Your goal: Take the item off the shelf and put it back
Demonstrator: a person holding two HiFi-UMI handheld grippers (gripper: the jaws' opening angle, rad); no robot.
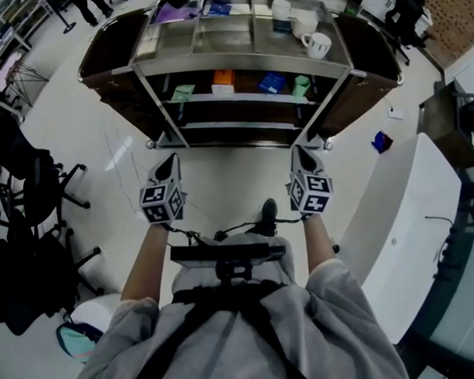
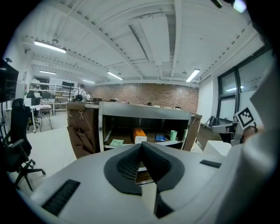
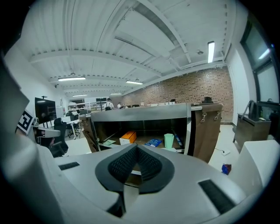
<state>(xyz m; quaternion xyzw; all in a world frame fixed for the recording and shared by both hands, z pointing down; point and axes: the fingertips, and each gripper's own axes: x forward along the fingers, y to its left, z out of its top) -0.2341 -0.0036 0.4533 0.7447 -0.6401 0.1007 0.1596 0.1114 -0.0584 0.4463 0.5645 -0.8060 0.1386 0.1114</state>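
A metal shelf cart [image 1: 243, 65] stands ahead of me. Its middle shelf holds an orange box [image 1: 223, 81], a blue packet [image 1: 272, 83], a green cup [image 1: 301, 86] and a green card [image 1: 183, 91]. My left gripper [image 1: 172, 159] and right gripper [image 1: 304, 154] hover side by side in front of the cart, short of the shelf, both shut with nothing between the jaws. The left gripper view shows its closed tips [image 2: 141, 145] below the orange box [image 2: 139, 134]. In the right gripper view the closed tips [image 3: 136, 147] point under the orange box [image 3: 127, 137] and the green cup [image 3: 169, 140].
White mugs [image 1: 316, 44] and a purple item [image 1: 176, 13] sit on the cart's top. Brown fabric bags [image 2: 81, 131] hang on its sides. Black office chairs [image 1: 30, 198] stand at the left, a white table [image 1: 410, 217] at the right, a blue object [image 1: 382, 142] on the floor.
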